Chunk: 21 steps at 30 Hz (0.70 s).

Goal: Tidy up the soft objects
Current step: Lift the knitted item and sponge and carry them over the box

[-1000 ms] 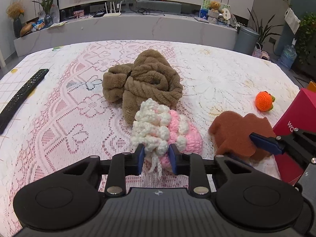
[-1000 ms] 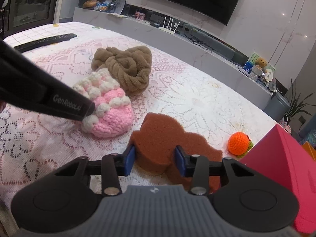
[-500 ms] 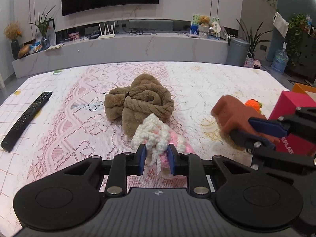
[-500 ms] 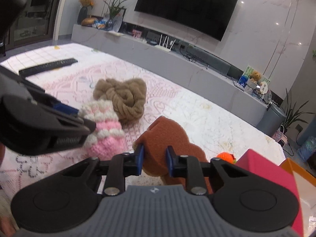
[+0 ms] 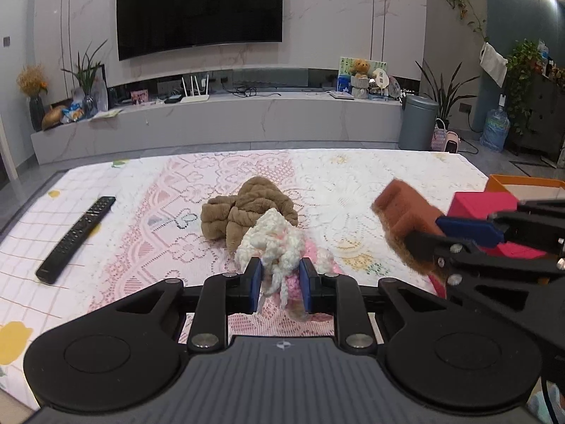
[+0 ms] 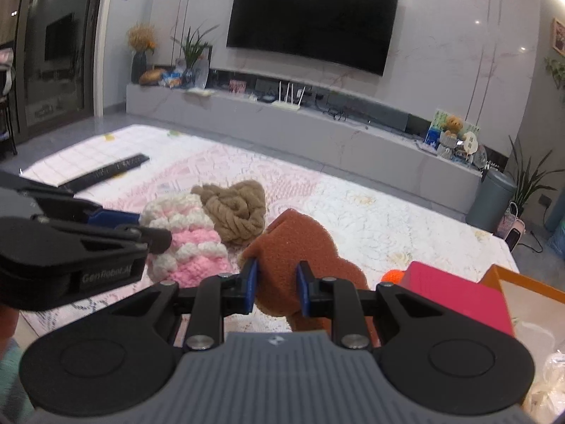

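Black and slim, a remote (image 5: 76,235) lies flat on our lace-covered table (image 5: 353,183). Our left hand-held gripper (image 5: 280,284) pinches the knobbly pink-and-white crochet piece (image 5: 279,247) before a plush tan bundle (image 5: 247,212); our right hand-held gripper (image 6: 277,288) clamps the lobed rust sponge (image 6: 296,247), lifted.

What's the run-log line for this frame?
left gripper: shut on pink-and-white knit piece | right gripper: shut on brown sponge | tan towel: on table | phase: carrying
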Motion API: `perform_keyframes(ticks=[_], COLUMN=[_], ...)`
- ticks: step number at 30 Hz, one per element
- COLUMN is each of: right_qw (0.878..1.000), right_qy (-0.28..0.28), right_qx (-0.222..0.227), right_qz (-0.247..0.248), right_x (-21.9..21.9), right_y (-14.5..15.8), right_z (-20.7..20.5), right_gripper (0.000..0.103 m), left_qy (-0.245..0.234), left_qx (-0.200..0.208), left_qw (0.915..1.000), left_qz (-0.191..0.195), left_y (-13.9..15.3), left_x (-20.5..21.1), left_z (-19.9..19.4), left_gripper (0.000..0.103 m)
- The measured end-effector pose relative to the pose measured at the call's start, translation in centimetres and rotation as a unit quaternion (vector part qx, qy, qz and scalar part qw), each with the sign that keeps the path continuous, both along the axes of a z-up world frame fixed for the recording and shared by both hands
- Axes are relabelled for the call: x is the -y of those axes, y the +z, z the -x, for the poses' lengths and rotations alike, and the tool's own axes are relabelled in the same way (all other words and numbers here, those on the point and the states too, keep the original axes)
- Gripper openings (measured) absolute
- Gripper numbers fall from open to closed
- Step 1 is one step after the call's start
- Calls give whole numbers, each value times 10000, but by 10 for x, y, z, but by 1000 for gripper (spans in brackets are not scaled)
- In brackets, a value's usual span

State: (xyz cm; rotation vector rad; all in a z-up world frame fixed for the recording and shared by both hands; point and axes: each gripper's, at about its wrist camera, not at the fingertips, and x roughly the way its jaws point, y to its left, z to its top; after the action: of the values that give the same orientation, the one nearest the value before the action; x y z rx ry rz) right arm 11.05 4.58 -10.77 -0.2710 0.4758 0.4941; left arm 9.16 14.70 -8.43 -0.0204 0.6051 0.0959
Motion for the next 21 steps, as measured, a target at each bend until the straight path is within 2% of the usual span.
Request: perform_keyframes(ticks=[8,21], right_qw=[9986,9920], right_qy=[10,-441], right_qx=[451,1065], right_qz=[-293,-524], right_x=[20,83], right_y=[33,68], right_z=[38,74], right_gripper=[22,22], left_qy=[-25,-496], left_qx=[40,656], left_qw=[9999,9961], left_qz=[-162,-317], left_y=[17,57], left_x=[17,66], left_z=[19,41], left_gripper=[25,25])
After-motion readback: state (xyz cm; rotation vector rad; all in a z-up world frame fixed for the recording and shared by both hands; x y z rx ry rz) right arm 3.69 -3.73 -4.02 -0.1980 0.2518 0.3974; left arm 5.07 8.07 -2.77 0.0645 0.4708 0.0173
